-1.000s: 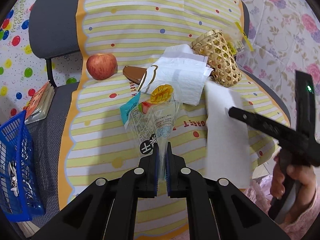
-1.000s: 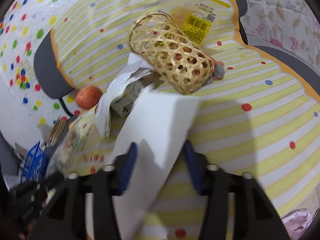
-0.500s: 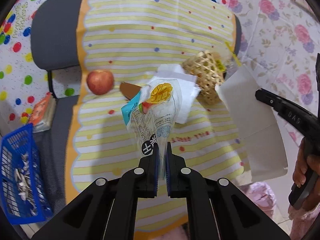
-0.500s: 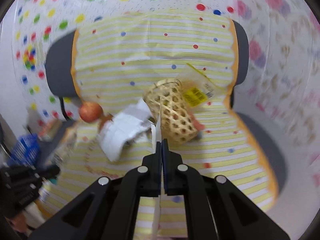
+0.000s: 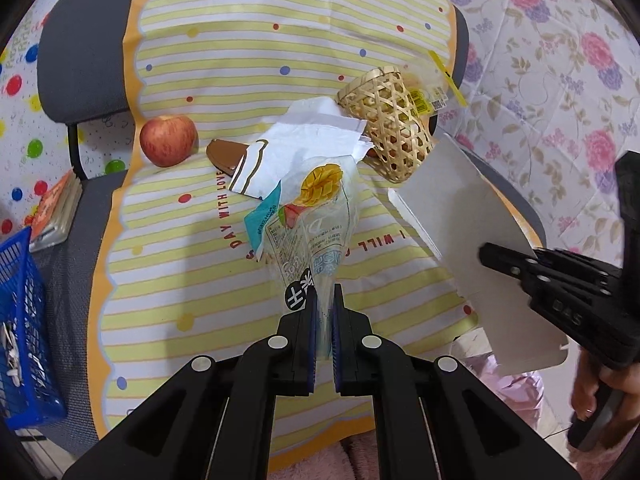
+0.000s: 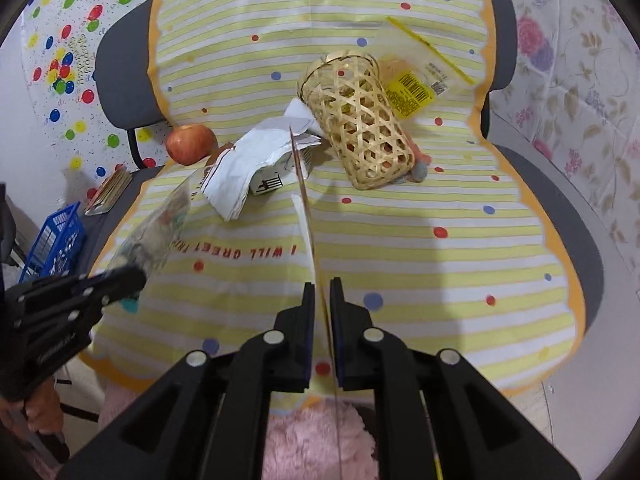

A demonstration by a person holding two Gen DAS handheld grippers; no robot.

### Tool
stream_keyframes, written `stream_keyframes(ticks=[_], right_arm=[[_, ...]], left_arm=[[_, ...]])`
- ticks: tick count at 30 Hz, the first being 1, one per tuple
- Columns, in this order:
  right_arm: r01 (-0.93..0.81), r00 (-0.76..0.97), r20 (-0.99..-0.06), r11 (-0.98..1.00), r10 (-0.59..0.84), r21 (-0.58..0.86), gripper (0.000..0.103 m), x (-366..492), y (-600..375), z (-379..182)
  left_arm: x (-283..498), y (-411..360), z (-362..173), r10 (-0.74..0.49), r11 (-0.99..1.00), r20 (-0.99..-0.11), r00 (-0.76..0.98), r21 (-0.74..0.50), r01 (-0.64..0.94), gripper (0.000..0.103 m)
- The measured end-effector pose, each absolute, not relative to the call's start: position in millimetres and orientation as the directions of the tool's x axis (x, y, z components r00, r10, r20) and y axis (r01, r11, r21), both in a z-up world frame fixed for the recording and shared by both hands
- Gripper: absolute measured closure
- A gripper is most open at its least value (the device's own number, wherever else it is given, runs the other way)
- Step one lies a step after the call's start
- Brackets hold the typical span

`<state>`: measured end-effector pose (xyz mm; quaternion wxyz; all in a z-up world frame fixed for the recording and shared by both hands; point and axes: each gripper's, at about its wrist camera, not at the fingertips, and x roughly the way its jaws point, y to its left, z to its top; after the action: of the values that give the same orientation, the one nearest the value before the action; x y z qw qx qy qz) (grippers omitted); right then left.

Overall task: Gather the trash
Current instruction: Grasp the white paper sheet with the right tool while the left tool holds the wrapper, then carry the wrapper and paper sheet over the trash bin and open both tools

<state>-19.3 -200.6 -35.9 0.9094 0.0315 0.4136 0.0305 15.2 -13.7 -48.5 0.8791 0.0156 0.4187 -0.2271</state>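
Two pieces lifted: left gripper [image 5: 325, 312] pinching plastic wrapper [image 5: 316, 220], right gripper [image 6: 323, 300] pinching white card [image 6: 306, 200]; next, carry to bin, possibly blue basket [image 5: 20, 320].

White card [image 5: 472, 232] now lifted off striped cloth [image 5: 168, 240], gripped edge-on.

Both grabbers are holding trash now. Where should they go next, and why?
Probably carry both pieces left to the blue basket. The left gripper is shut on the clear wrapper, the right gripper on the white card, both lifted off the cloth, and the basket seems to hold scraps.
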Motion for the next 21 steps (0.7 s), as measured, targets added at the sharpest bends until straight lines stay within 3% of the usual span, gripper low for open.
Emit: stream_keyframes(ticks=[3,6,11,21], right_arm=[[-0.004,0.673,-0.738,0.998,0.047,0.060,0.095,-30.0,-203.6,-28.4],[-0.011,0.677,-0.735,0.999,0.041,0.046,0.101,-35.5,-207.7,-27.8],[0.018,0.747,-0.664,0.997,0.040,0.080,0.101,-51.1,-217.5,-10.4],[0.035,0.770,-0.635,0.991,0.056,0.130,0.101,-63.1,-236.5,9.5]], left_arm=[[13.1,-17.3,-46.9,-0.382,0.894,-0.741,0.552,-0.145,0.424,0.096],[11.0,-20.5,-48.5,-0.388,0.889,-0.746,0.542,-0.148,0.433,0.096],[-2.4,-26.6,-36.7,-0.414,0.872,-0.730,0.544,-0.145,0.468,0.096],[-4.1,-39.4,-15.8,-0.434,0.862,-0.706,0.560,-0.145,0.485,0.096]])
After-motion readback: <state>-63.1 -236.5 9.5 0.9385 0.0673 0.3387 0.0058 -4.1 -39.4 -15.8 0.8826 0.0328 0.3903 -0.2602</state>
